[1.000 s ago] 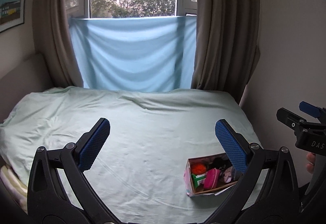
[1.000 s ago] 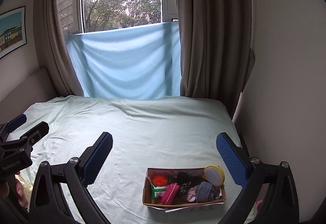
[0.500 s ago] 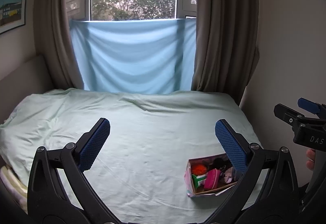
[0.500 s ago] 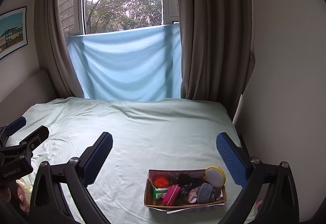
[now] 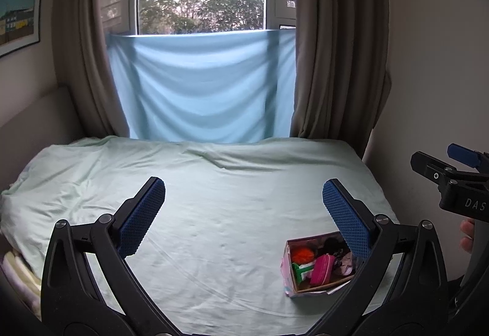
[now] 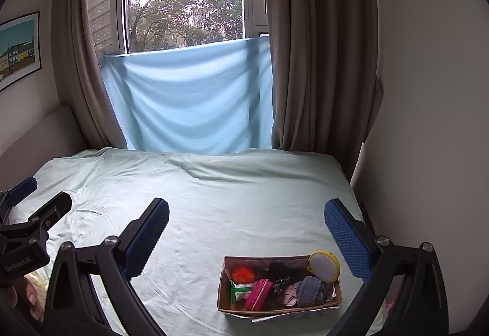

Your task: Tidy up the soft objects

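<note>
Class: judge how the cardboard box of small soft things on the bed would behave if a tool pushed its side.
The cardboard box looks shallow with thin walls, so a side would probably flex. It sits on a soft, wrinkled bedsheet, so it may drag or tilt rather than slide. Its contents look small and light, so it likely shifts easily.

We see open bed sheet left of and beyond the cardboard box; the wall closes the right side, curtains the far end, and the box brims with soft items
</note>
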The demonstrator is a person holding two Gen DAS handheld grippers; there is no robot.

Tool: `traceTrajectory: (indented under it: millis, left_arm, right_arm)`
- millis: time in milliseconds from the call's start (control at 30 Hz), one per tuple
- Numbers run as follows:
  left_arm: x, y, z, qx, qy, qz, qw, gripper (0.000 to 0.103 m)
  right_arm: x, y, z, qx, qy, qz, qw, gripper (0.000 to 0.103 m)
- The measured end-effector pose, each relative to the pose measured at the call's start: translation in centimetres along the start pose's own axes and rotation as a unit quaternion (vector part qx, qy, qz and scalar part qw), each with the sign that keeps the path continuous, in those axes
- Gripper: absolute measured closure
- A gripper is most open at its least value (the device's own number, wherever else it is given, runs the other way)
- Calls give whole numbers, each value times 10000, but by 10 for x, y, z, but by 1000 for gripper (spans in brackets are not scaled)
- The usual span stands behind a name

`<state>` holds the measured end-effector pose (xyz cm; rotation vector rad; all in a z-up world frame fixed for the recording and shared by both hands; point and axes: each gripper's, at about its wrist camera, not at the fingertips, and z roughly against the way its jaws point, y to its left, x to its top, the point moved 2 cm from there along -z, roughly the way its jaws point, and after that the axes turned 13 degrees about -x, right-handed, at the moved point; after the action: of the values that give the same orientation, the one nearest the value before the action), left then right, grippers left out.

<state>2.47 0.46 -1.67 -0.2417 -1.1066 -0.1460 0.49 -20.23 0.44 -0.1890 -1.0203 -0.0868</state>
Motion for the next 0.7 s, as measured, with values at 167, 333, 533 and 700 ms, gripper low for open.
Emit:
traceTrajectory:
  millis: [167,333,533,700]
  left_arm:
    - [1,0,0,11,-21,-38,10000,0]
    - [2,2,-2,6,-12,-35,10000,0]
    - [3,4,-5,16,-2,-30,10000,0]
    - [3,6,-6,13,9,-11,10000,0]
  right_arm:
    - [2,-1,-3,3,31,-34,10000,2]
    - [4,-1,-4,-24,47,-51,10000,2]
    - [6,0,-4,-26,40,-59,10000,2]
    - [6,0,-5,-27,38,-61,10000,2]
